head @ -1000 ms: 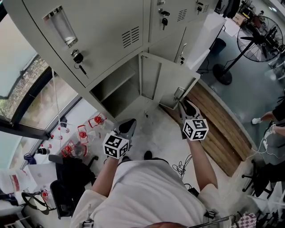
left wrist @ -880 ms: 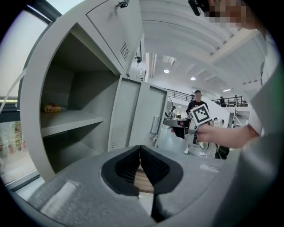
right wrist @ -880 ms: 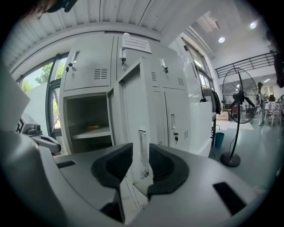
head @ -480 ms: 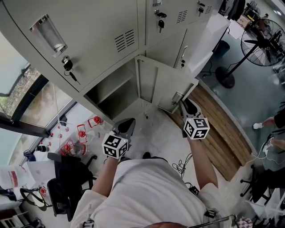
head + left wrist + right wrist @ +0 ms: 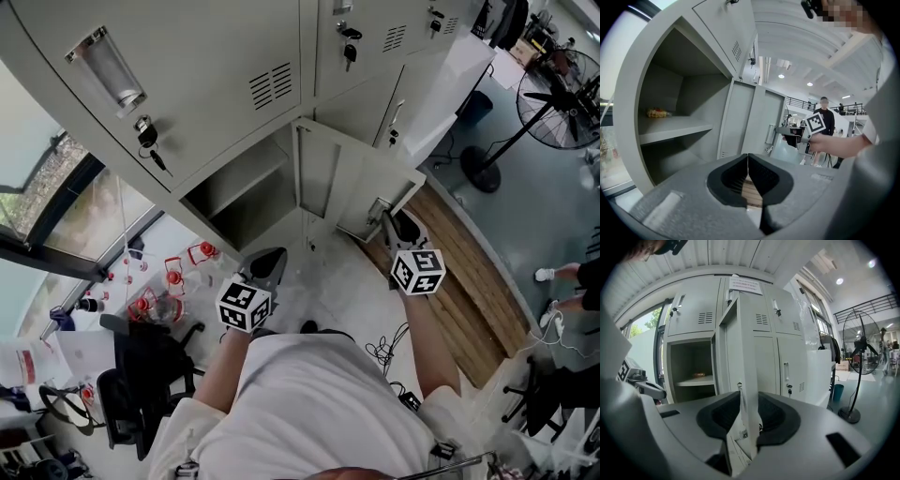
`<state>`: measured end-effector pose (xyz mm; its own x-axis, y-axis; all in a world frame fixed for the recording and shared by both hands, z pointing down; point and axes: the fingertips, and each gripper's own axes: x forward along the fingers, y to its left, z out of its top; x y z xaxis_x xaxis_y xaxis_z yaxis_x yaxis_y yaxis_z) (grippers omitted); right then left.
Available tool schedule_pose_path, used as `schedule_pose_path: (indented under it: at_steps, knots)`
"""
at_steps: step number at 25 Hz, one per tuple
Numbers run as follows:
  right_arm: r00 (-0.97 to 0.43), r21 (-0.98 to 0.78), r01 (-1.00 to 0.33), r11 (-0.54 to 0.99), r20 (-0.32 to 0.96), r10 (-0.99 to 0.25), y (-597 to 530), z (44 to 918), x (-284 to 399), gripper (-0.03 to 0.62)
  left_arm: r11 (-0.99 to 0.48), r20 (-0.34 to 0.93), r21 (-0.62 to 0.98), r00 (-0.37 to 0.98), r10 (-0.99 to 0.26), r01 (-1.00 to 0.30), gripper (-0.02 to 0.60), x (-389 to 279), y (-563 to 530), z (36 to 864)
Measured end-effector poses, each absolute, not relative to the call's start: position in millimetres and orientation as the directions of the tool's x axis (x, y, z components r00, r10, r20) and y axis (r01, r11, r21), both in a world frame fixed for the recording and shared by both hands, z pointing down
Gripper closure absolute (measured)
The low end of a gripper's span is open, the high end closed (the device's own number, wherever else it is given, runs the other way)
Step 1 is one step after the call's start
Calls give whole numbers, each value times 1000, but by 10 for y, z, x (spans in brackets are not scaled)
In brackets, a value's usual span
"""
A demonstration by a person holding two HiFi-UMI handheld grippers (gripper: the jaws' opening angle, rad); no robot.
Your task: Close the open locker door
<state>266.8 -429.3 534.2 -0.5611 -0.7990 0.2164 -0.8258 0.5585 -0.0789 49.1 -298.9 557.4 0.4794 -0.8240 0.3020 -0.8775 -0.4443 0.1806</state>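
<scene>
The locker door point(image 5: 361, 192) stands swung well out from the lower compartment point(image 5: 239, 192). Its free edge sits between the fingers of the right gripper point(image 5: 389, 223), which press on both its faces. The left gripper point(image 5: 267, 267) hovers before the compartment's mouth, fingers together, holding nothing.

shelf item point(image 5: 657, 112) unidentifiable (too small), fan point(image 5: 562, 94) cropped

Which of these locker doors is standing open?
The lower-row door swung out from the shelved compartment, its edge clamped in the right gripper; the other doors sit flush and shut.
</scene>
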Motion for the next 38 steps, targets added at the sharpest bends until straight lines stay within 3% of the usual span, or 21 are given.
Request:
schedule_pose_path:
  at_steps: [23,38]
  knots:
    - [-445,-89,-895,438,256,-858,-3730,5351,2425,490,-495,281,194,531,-799,-847,566,-64,-2616,5437]
    - [-454,-103,-891,443,262,-852,-3284,5379,2018,491,-534,276,199,569,-774,-822,566,-293,-2390,5399]
